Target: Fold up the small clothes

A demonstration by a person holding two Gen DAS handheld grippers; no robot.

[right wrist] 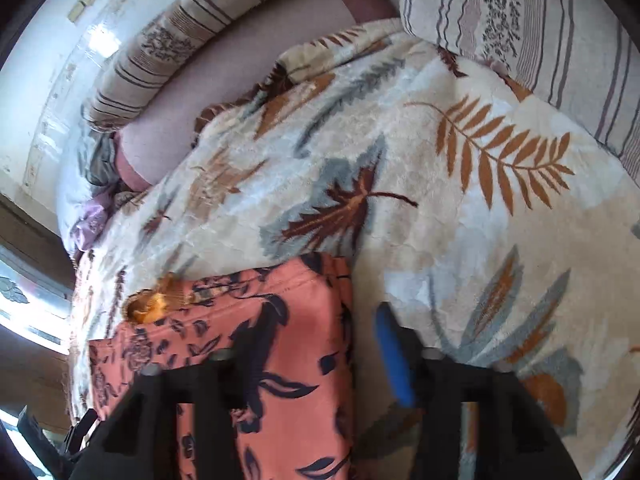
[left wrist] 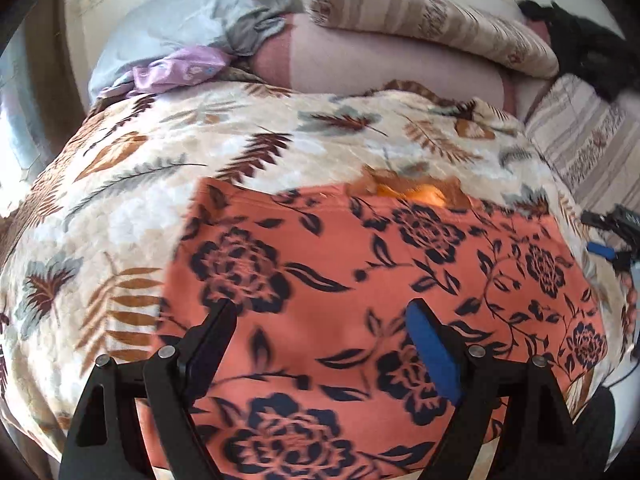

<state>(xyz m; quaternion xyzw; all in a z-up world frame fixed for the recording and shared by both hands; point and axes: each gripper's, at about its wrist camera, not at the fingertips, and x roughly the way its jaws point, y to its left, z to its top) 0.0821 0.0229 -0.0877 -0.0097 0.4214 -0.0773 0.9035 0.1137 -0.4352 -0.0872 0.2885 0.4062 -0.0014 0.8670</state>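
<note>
Below the left tongs (left wrist: 320, 320), which stand wide and hold nothing, the orange floral garment (left wrist: 360, 300) lies flat on the leaf-patterned blanket (left wrist: 160, 152). The right tongs (right wrist: 308, 344) hang wide and empty over the garment's right edge; striped pillows (right wrist: 540, 32) lie beyond.

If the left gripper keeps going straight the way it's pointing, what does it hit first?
Most likely the orange floral garment lying on the leaf-print blanket; the open left gripper points down onto it, though depth is unclear.
</note>
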